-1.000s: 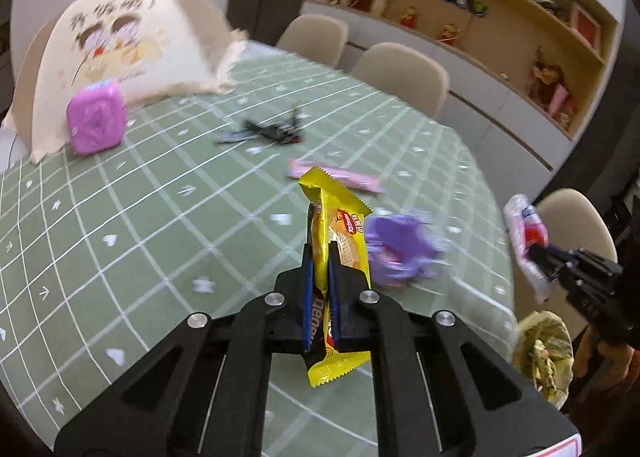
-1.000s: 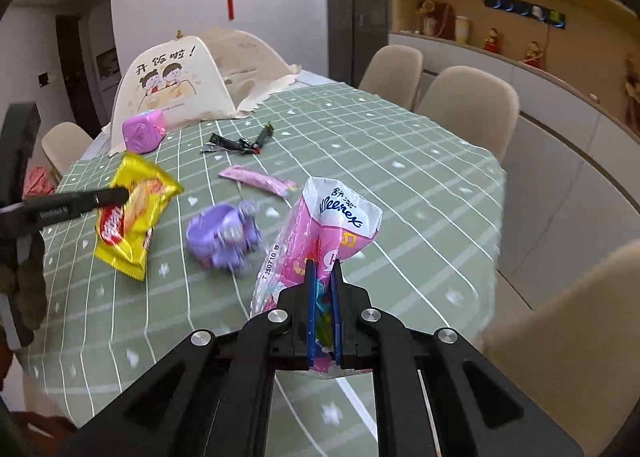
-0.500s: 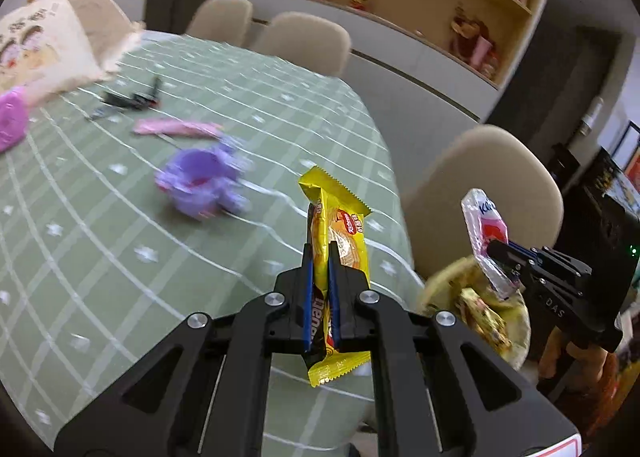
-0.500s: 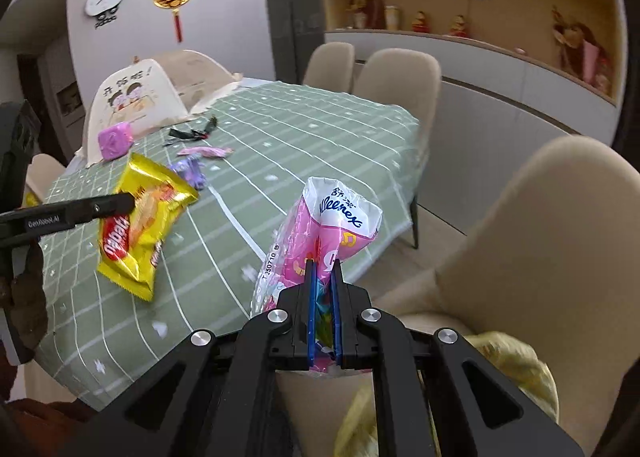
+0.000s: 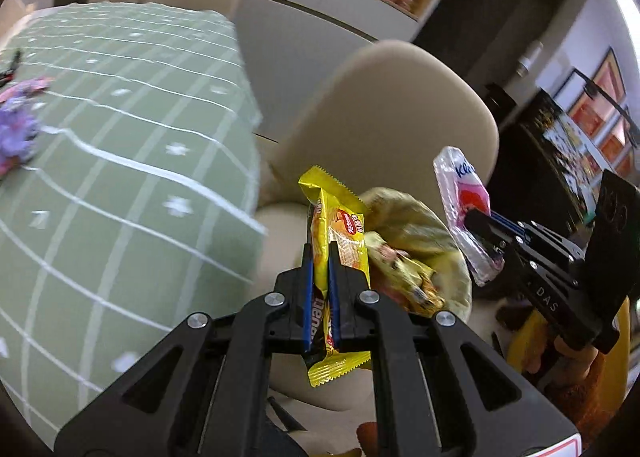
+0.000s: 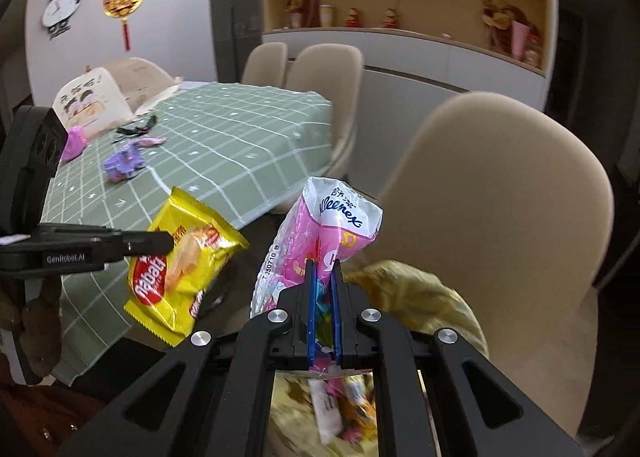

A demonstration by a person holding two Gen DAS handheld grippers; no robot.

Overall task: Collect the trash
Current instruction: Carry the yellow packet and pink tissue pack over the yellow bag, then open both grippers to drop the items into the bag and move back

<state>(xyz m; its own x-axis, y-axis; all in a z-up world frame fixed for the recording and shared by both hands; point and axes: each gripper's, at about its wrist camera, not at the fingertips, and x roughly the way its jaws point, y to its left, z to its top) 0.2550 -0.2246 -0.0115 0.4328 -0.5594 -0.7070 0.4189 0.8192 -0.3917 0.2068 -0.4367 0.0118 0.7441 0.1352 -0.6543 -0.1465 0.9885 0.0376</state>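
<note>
1. Two grippers: left gripper (image 5: 320,253), right gripper (image 6: 323,269)
2. One yellow snack wrapper (image 5: 340,233)
3. One pink tissue pack (image 6: 320,233)
4. One yellow trash bag (image 6: 432,297)
5. Three beige chairs, nearest chair (image 6: 500,185)

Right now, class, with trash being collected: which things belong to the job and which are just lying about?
Job:
- yellow foil snack wrapper, in left gripper
- pink plastic Kleenex tissue packet, in right gripper
- yellow trash bag on beige chair

Lying about:
- purple toy
- panda wall clock
</note>
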